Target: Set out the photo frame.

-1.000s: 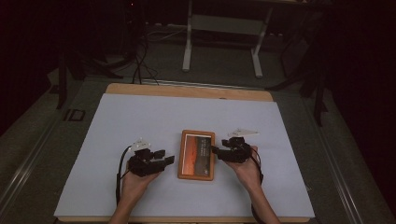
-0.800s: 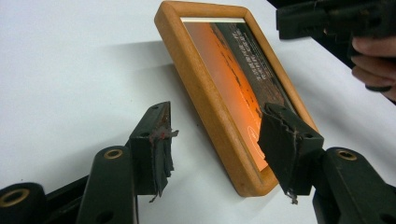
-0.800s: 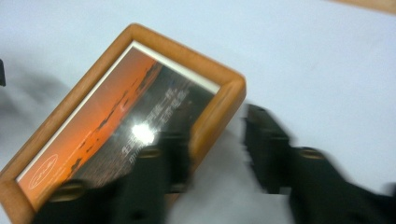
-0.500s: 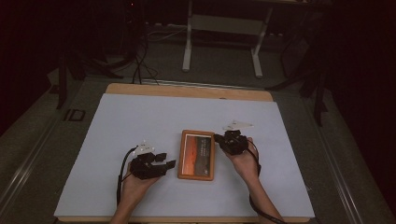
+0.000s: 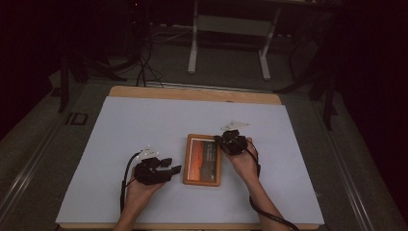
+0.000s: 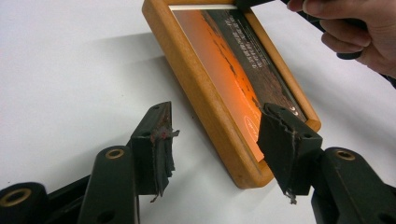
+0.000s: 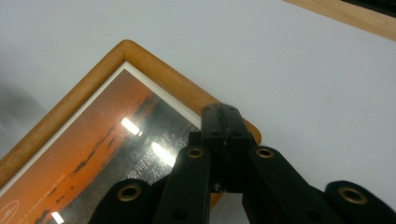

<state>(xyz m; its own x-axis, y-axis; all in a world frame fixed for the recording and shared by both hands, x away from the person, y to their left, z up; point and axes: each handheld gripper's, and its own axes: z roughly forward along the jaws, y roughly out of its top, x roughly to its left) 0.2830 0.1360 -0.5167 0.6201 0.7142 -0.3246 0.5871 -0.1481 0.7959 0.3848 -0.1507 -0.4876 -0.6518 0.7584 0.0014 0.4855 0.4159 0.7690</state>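
Observation:
A wooden picture frame [image 5: 203,160] holding an orange sunset print lies flat on the white tabletop [image 5: 144,125]. My left gripper [image 5: 172,167] rests just left of the frame's near end, open. In the left gripper view the frame's near corner [image 6: 247,175] sits between its spread fingers [image 6: 156,140], and neither pad presses on it. My right gripper [image 5: 222,140] is shut with nothing between its jaws. Its tips [image 7: 223,114] hover over the far right corner of the frame [image 7: 154,74].
The wooden table edge [image 5: 192,94] runs along the back, with cables and metal desk legs [image 5: 193,43] on the dark floor beyond. In the left gripper view, the person's other hand [image 6: 355,32] is at the upper right. White surface spreads around the frame.
My right gripper has slid along the frame's right side toward its far corner. The left gripper and the frame have stayed put.

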